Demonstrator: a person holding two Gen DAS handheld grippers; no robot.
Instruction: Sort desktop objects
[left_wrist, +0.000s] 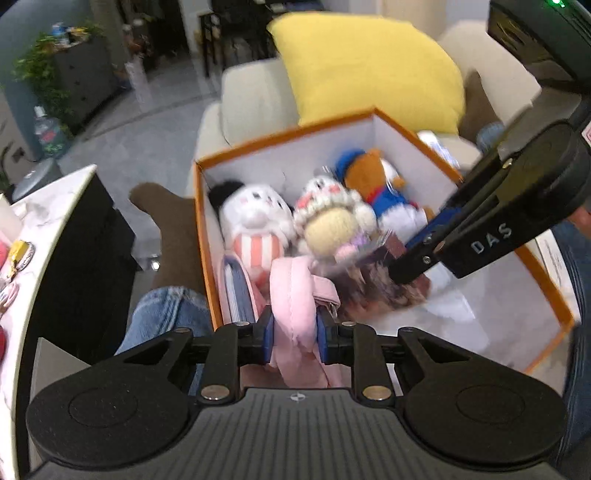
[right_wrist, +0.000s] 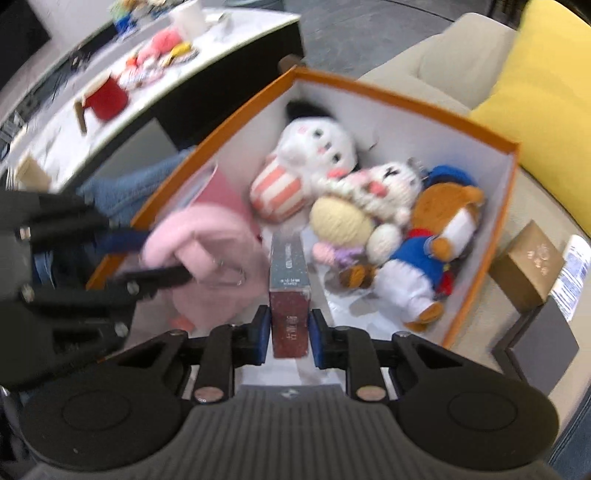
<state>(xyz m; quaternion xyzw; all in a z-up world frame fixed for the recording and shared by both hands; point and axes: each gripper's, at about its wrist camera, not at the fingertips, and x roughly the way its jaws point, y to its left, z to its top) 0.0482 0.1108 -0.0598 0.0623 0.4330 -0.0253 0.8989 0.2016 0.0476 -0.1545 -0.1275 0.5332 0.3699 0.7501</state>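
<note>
Over the orange-rimmed box (left_wrist: 373, 114) that rests on the person's lap, we have both tools working at once. The left hand-held gripper (left_wrist: 294, 332) pinches a pink padded pouch (left_wrist: 291, 295), its blue pads pressing the soft fabric from both sides, with the pouch hanging just inside the box's near corner. We judge it is held there so it can be set down beside the soft toys already sorted in. The right hand-held gripper (right_wrist: 287, 334) clamps a dark red slim carton (right_wrist: 289, 291) on its narrow faces, standing it on edge. That looks like a way of fitting it into the gap between the pouch and the toys.

Against the far wall lie a white plush doll with a striped body (right_wrist: 295, 170), a crocheted doll (right_wrist: 354, 206) and a brown bear in blue and white (right_wrist: 428, 254), packed touching one another. Grouping them at one end leaves bare floor at the other.

The right wrist view shows what the left cannot: the tabletop (right_wrist: 177, 85) with a red mug (right_wrist: 107, 99) and small bright items still to sort, plus a gold box (right_wrist: 528, 266) lying outside the box wall. The left wrist view gives only the tabletop's edge. It does show the yellow cushion (left_wrist: 369, 70) on the sofa behind the box, and the person's jeans beside it.
</note>
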